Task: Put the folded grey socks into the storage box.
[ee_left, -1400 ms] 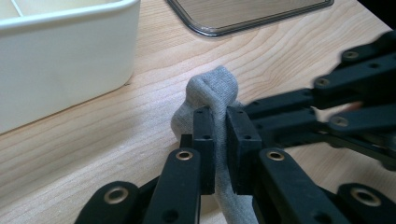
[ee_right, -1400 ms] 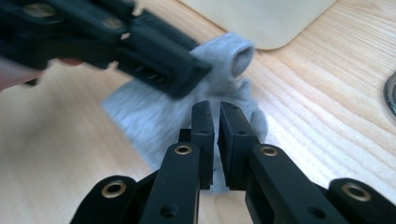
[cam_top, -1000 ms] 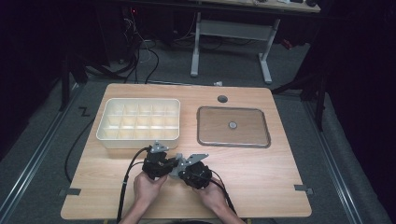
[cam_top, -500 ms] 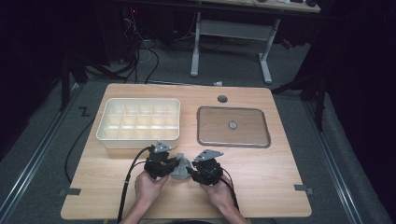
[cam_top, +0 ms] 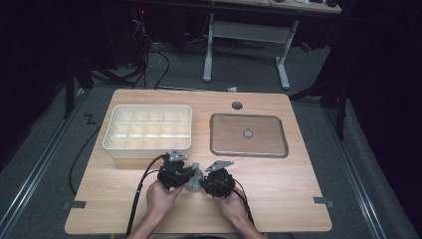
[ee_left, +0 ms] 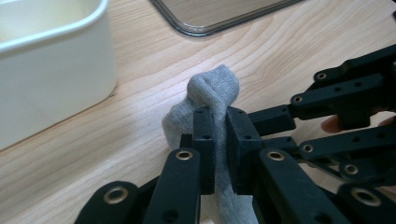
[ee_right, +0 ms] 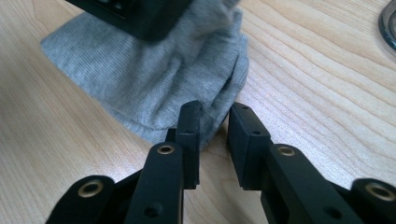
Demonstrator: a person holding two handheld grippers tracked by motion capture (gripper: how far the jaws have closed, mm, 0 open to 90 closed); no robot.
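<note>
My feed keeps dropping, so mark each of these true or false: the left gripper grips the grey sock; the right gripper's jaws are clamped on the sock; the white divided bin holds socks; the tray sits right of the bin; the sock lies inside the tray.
1. The left gripper grips the grey knitted sock: true.
2. The right gripper is clamped on it: false; a gap shows between its jaws, at the sock's edge.
3. The white plastic divided bin holds socks: false; its compartments look empty.
4. The metal-rimmed rectangular tray sits right of the bin: true.
5. The sock lies in the tray: false; it rests on the light wooden table.
</note>
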